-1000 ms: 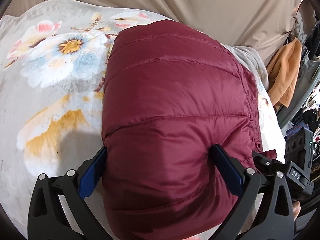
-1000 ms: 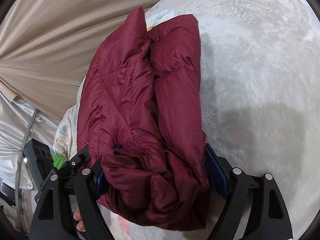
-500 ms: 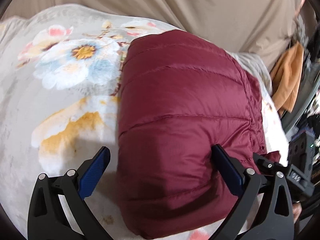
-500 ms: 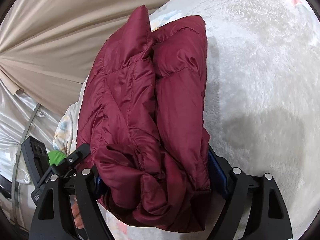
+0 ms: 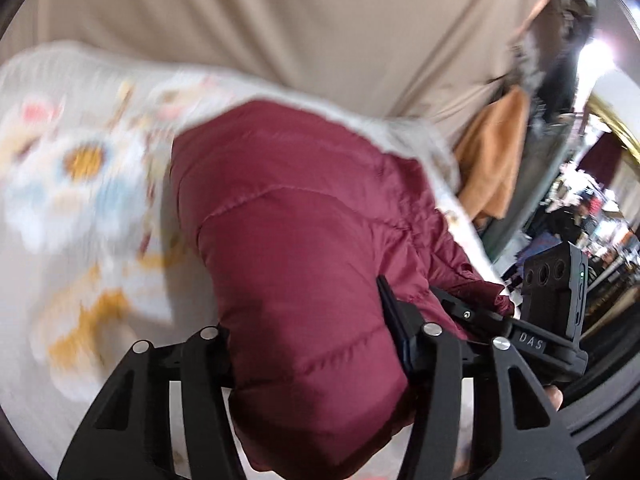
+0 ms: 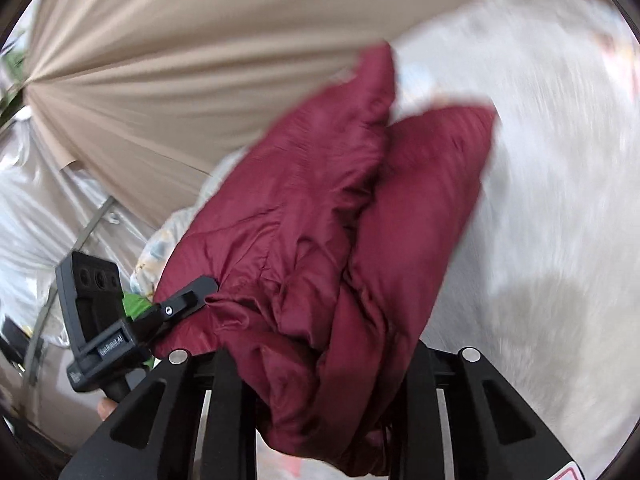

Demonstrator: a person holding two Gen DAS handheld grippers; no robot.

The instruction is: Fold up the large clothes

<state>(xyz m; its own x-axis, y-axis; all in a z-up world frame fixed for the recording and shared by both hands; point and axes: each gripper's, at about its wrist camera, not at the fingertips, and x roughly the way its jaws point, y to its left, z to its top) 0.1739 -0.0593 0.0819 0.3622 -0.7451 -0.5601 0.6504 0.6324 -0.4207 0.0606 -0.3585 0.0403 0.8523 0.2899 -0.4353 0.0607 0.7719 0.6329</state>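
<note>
Jaws of both tongs, wide apart 0.5 s ago, now pinch the folded maroon jacket (image 5: 304, 240) btwn them — left gripper (image 5: 308, 340) & right gripper (image 6: 320, 364) clamped on it, prob. ready to lift off the floral blanket (image 5: 80, 208).

Beige curtain (image 5: 320, 32) hanging in folds across the back, gathered to one point at the left in the right wrist view. Below it, a pale floral blanket (image 5: 80, 184), blurred, with blue, pink and ochre blooms. Orange-tan cloth (image 5: 492, 164) draped beside the curtain's right edge. Bright lamp glare (image 5: 596, 60) upper right, cluttered dark shelves beneath. Silvery plastic sheeting (image 6: 36, 216) at far left.
</note>
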